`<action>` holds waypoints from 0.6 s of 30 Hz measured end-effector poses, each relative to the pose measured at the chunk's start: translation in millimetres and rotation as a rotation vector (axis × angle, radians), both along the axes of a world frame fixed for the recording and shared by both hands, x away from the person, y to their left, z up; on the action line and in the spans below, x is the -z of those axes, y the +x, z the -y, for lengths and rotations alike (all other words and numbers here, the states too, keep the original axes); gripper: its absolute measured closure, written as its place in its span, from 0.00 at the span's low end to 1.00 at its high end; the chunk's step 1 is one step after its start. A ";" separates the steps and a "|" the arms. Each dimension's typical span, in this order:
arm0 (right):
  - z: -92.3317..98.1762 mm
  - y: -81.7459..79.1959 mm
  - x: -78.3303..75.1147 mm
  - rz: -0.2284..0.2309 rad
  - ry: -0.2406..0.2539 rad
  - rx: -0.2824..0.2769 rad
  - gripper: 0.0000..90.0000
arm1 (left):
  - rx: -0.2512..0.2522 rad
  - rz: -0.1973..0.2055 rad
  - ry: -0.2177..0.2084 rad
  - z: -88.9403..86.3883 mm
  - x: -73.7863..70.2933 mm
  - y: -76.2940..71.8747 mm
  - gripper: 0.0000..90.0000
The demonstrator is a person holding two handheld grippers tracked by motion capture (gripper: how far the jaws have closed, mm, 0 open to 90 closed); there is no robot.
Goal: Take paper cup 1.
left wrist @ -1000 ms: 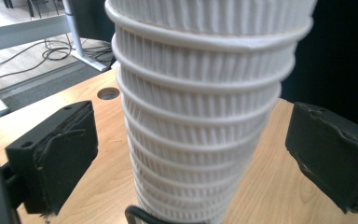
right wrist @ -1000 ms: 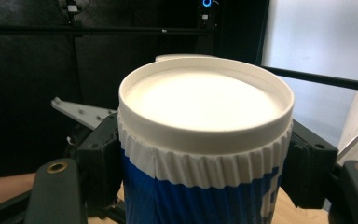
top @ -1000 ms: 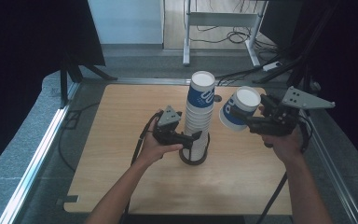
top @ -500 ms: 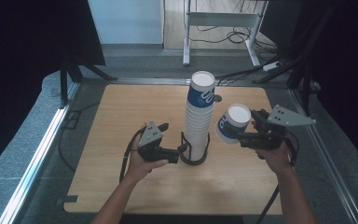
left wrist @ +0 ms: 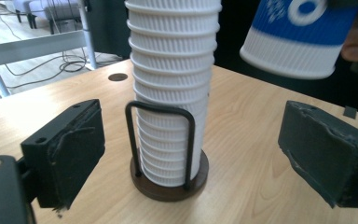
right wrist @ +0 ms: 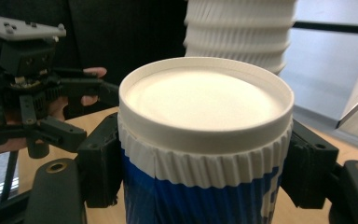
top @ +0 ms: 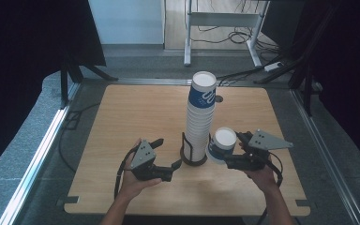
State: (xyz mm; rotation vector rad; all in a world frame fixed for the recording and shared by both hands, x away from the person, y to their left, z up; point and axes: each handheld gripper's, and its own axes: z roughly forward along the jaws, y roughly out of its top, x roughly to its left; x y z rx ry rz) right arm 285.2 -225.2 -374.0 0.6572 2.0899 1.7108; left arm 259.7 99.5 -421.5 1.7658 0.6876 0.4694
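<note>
A tall stack of white ribbed paper cups [top: 200,112] [left wrist: 172,70], topped by a blue-banded one, stands in a dark wire holder [top: 192,159] [left wrist: 168,186] at the middle of the wooden table [top: 131,112]. My right gripper [top: 225,157] [right wrist: 205,172] is shut on a single blue and white cup [top: 222,143] [right wrist: 205,102], held upright just right of the stack's lower part. My left gripper [top: 168,152] [left wrist: 198,149] sits low on the left of the holder. Its jaws have just been closing, still stand wide apart, and hold nothing. The holder stands just ahead of them.
A small round hole [top: 219,99] marks the table behind the stack. Bare wood lies to the left and far side. Beyond the table's far edge are a desk frame [top: 225,28] and cables on the floor. A metal rail [top: 37,154] runs along the left.
My right gripper has come down with the cup, from beside the stack's top to beside its lower part. My left gripper has drawn back from the holder toward the near left.
</note>
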 end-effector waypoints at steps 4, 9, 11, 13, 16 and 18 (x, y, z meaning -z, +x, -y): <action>-5.4 -2.7 15.0 -0.025 -0.002 -0.005 0.30 | 0.005 -0.012 0.017 -1.1 7.4 -8.3 0.08; -10.4 -7.4 29.0 -0.050 0.035 -0.022 0.30 | 0.010 -0.029 0.038 -2.9 15.2 -14.5 0.09; -13.6 -8.6 34.6 -0.057 0.039 -0.024 0.30 | 0.010 -0.028 0.040 -3.1 15.7 -15.7 0.09; -17.5 -9.7 40.3 -0.065 0.047 -0.033 0.30 | 0.012 -0.037 0.027 -4.7 17.3 -18.8 0.09; -25.2 -8.7 48.3 -0.070 0.026 -0.047 0.30 | 0.014 -0.043 0.024 -5.6 18.9 -20.6 0.09; -30.0 -8.9 52.3 -0.070 0.000 -0.051 0.30 | 0.026 -0.059 0.025 -6.2 22.4 -21.8 0.09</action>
